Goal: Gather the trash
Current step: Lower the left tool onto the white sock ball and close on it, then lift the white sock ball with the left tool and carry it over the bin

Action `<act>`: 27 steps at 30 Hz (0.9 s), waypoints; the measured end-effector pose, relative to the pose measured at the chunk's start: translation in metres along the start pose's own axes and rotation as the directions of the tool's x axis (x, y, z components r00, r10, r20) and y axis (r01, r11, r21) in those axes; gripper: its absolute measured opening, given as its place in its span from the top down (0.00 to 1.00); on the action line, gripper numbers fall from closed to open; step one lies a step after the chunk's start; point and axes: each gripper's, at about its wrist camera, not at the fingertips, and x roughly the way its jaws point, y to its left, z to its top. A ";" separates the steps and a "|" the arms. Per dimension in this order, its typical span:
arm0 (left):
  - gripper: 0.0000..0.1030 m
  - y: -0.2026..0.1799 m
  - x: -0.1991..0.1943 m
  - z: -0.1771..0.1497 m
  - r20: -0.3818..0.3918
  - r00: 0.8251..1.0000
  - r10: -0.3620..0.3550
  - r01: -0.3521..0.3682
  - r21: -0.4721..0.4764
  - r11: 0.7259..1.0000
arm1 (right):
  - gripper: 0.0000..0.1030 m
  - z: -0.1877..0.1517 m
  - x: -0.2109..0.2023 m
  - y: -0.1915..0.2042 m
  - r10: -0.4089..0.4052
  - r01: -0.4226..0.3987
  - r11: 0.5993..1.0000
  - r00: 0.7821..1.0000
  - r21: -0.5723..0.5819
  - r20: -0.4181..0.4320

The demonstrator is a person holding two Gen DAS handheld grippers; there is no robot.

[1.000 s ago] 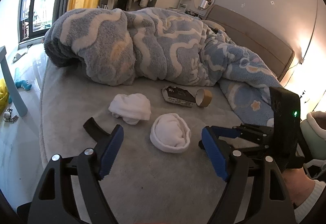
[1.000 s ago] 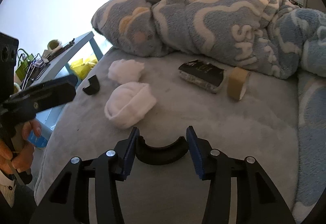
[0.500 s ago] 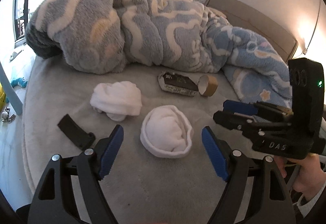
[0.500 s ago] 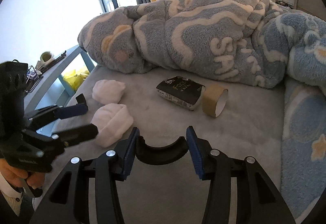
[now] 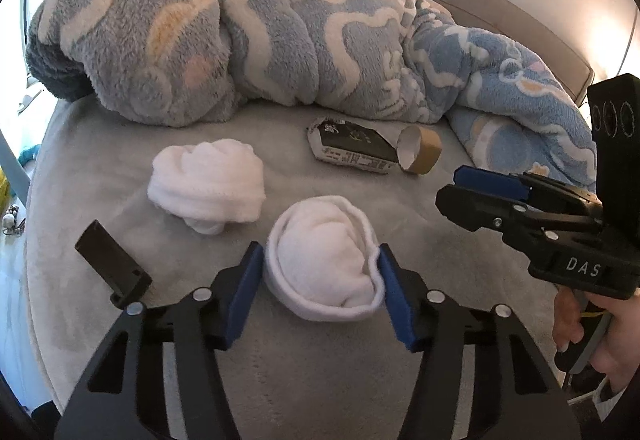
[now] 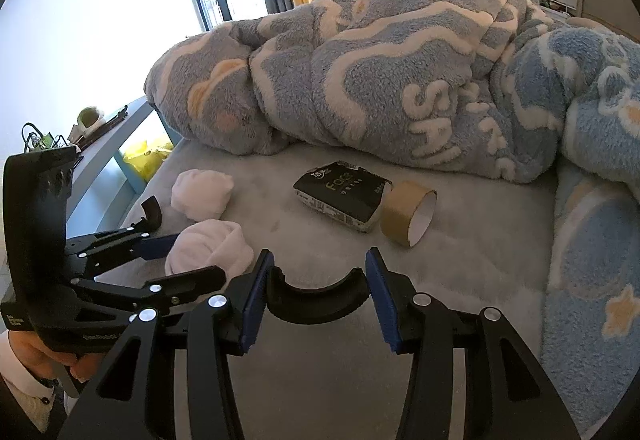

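Two low, close wrist views, sharing the bed (image 5: 160, 320).

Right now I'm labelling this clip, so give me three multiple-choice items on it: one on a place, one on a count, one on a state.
1. Where does the cardboard tape roll lie?
A. against the black packet
B. on top of the blanket
C. between the white bundles

2. How many white rolled cloth bundles lie on the bed?
A. one
B. two
C. four

3. What is the right gripper doing?
A. open, with nothing in it
B. shut on the tape roll
C. shut on a curved black piece

Answers:
1. A: the roll's open end touches the packet's end, both on the grey sheet below the blanket.
2. B: the farther bundle and the nearer bundle are the only ones.
3. C: both blue pads press the ends of the piece. The left gripper is closed around the nearer bundle.
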 end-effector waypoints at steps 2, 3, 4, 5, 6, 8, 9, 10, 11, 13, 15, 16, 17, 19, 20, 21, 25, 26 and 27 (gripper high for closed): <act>0.48 0.000 0.000 -0.001 -0.004 1.000 -0.015 0.015 -0.003 1.000 | 0.53 0.000 0.000 0.001 0.002 -0.002 1.000 1.000 -0.001 -0.001; 0.50 0.000 0.000 -0.001 -0.002 1.000 -0.016 0.016 -0.002 1.000 | 0.53 0.000 0.000 0.003 0.002 -0.002 1.000 1.000 -0.003 0.000; 0.50 -0.001 -0.002 -0.001 0.001 1.000 -0.016 0.016 -0.002 1.000 | 0.53 0.001 -0.001 0.004 0.002 -0.002 1.000 1.000 -0.005 0.000; 0.52 -0.001 -0.003 -0.001 0.006 1.000 -0.017 0.017 -0.004 1.000 | 0.53 0.001 -0.002 0.006 0.003 -0.003 1.000 1.000 -0.005 0.004; 0.52 -0.002 -0.005 -0.001 0.010 1.000 -0.018 0.018 -0.006 1.000 | 0.53 0.002 -0.004 0.008 0.004 -0.004 1.000 1.000 -0.005 0.009; 0.53 -0.002 -0.011 -0.001 0.023 1.000 -0.018 0.019 -0.011 1.000 | 0.53 0.004 -0.006 0.011 0.008 -0.008 1.000 1.000 -0.006 0.017; 0.53 -0.002 -0.014 -0.002 0.026 0.999 -0.018 0.018 -0.011 1.000 | 0.53 0.005 -0.007 0.014 0.009 -0.009 1.000 1.000 -0.007 0.021; 0.53 -0.002 -0.016 -0.002 0.028 0.999 -0.016 0.016 -0.009 1.000 | 0.53 0.005 -0.008 0.016 0.012 -0.012 1.000 1.000 -0.008 0.025; 0.53 -0.002 -0.020 -0.004 0.030 0.999 -0.012 0.013 -0.008 1.000 | 0.53 0.006 -0.009 0.019 0.014 -0.014 1.000 1.000 -0.008 0.027; 0.53 0.000 -0.025 -0.006 0.032 0.999 -0.007 0.007 -0.010 1.000 | 0.53 0.006 -0.011 0.024 0.020 -0.020 1.000 0.999 -0.008 0.032; 0.53 0.002 -0.031 -0.008 0.034 0.999 0.008 -0.007 -0.021 1.000 | 0.53 0.006 -0.013 0.029 0.025 -0.025 1.000 0.999 -0.008 0.037; 0.53 0.005 -0.035 -0.010 0.036 0.999 0.017 -0.016 -0.027 1.000 | 0.53 0.006 -0.014 0.034 0.030 -0.030 1.000 0.999 -0.008 0.040; 0.53 0.007 -0.038 -0.011 0.039 0.999 0.022 -0.021 -0.031 0.999 | 0.53 0.006 -0.015 0.037 0.033 -0.033 0.999 0.999 -0.009 0.042; 0.53 0.012 -0.048 -0.014 0.047 0.999 0.019 -0.017 -0.043 0.999 | 0.53 0.005 -0.016 0.044 0.039 -0.039 0.999 0.998 -0.011 0.044; 0.53 0.014 -0.053 -0.015 0.052 0.999 0.015 -0.012 -0.050 0.999 | 0.53 0.004 -0.017 0.049 0.042 -0.042 0.999 0.998 -0.013 0.045; 0.53 0.016 -0.058 -0.016 0.058 0.998 0.011 -0.008 -0.056 0.998 | 0.53 0.003 -0.019 0.053 0.044 -0.044 0.999 0.998 -0.014 0.046; 0.53 0.022 -0.079 -0.022 0.079 0.996 0.035 -0.030 -0.071 0.997 | 0.53 -0.001 -0.023 0.068 0.049 -0.048 0.999 0.998 -0.020 0.049; 0.53 0.023 -0.084 -0.024 0.083 0.996 0.041 -0.035 -0.076 0.997 | 0.53 -0.002 -0.024 0.071 0.051 -0.050 0.999 0.997 -0.020 0.050; 0.53 0.025 -0.089 -0.026 0.087 0.995 0.044 -0.036 -0.082 0.996 | 0.53 -0.003 -0.025 0.075 0.053 -0.052 0.998 0.997 -0.019 0.051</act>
